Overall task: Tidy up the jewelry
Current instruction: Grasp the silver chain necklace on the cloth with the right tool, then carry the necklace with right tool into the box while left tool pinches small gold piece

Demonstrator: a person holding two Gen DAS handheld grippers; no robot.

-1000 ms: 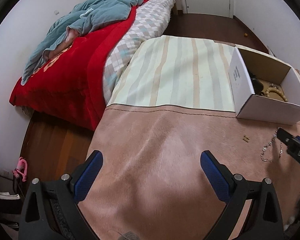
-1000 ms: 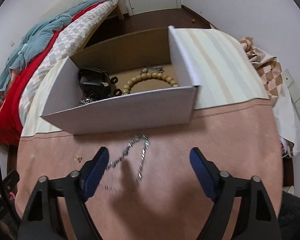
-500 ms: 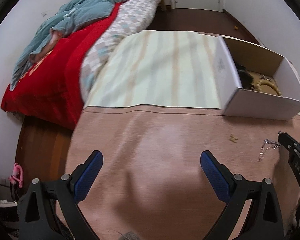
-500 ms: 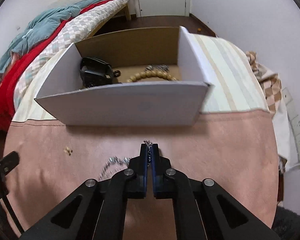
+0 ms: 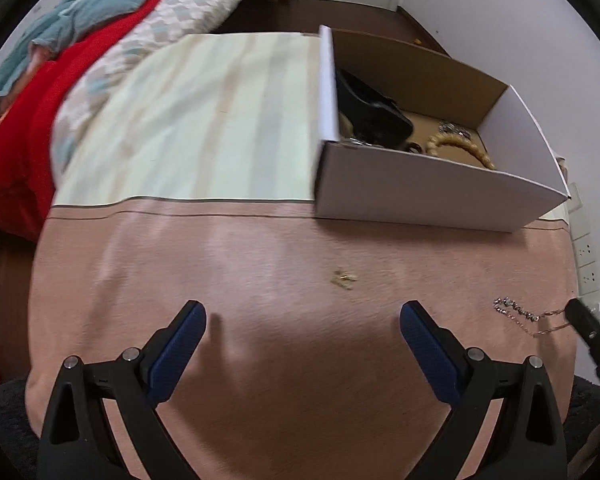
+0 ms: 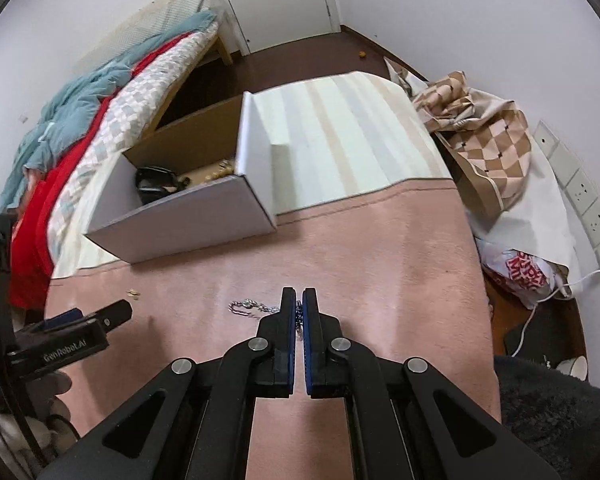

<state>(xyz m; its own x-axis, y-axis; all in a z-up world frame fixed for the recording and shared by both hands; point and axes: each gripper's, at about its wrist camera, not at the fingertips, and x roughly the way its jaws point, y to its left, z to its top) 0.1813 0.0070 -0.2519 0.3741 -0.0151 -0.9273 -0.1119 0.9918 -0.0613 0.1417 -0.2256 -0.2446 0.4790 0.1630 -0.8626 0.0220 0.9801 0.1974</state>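
Observation:
My right gripper [image 6: 298, 300] is shut on a silver chain necklace [image 6: 246, 305], whose free end trails left on the pink cloth [image 6: 380, 264]. In the left wrist view the necklace [image 5: 518, 314] lies at the right, with the right gripper's tip [image 5: 580, 314] on it. My left gripper [image 5: 302, 322] is open and empty over the pink cloth; it also shows in the right wrist view [image 6: 96, 320]. A small gold earring [image 5: 343, 278] lies ahead of it. A white cardboard box [image 5: 420, 196] holds a black item [image 5: 374, 110], a bead bracelet [image 5: 460, 146] and other jewelry.
The box [image 6: 188, 224] stands on a striped cloth [image 5: 204, 120] behind the pink cloth. A bed with a red blanket [image 5: 16, 120] lies to the left. A checkered bag [image 6: 488, 148] and wall sockets [image 6: 580, 196] are on the right.
My right gripper closed on the necklace and drew back to the right, dragging the chain. My left gripper swung right, so the box and earring now sit nearer its centre.

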